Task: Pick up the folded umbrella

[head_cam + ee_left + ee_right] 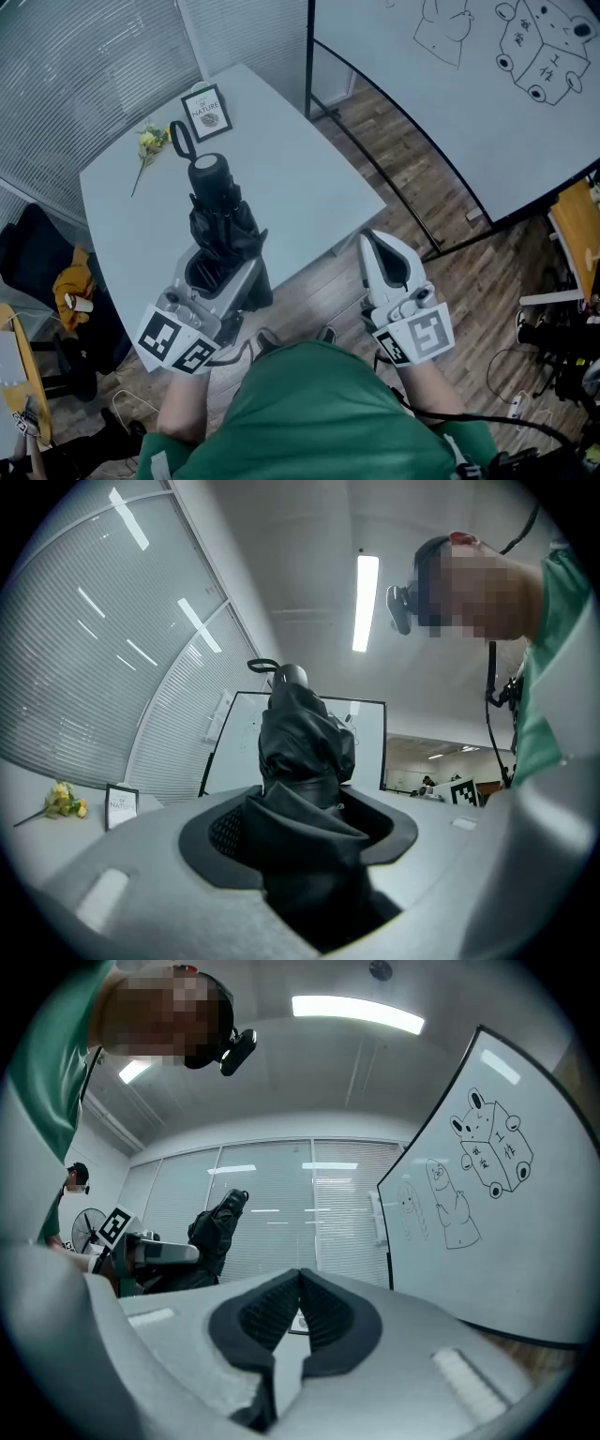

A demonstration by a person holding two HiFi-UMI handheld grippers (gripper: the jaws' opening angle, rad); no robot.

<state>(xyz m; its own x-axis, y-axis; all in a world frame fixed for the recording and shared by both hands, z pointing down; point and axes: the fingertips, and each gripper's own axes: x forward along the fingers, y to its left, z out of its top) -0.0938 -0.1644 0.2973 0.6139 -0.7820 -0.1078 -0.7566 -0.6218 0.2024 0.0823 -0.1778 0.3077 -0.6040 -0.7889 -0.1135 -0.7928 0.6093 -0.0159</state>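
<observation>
Folded umbrella [225,220] tight between fingers [225,832] of left gripper [217,274].

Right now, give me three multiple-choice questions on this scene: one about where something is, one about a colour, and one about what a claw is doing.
1. Where does the yellow flower lie?
A. On the table, near the framed card
B. On the floor
C. On a shelf

2. What colour is the folded umbrella?
A. Red
B. Black
C. Yellow

3. How does the right claw stand?
A. Gripping the umbrella
B. Spread wide
C. Shut, with nothing in it

Answers:
1 A: the head view shows the flower flat on the tabletop, just left of the card.
2 B: the fabric is black where it stands up out of the left claw, which grips it.
3 C: in the right gripper view the tips meet and nothing lies between them.
</observation>
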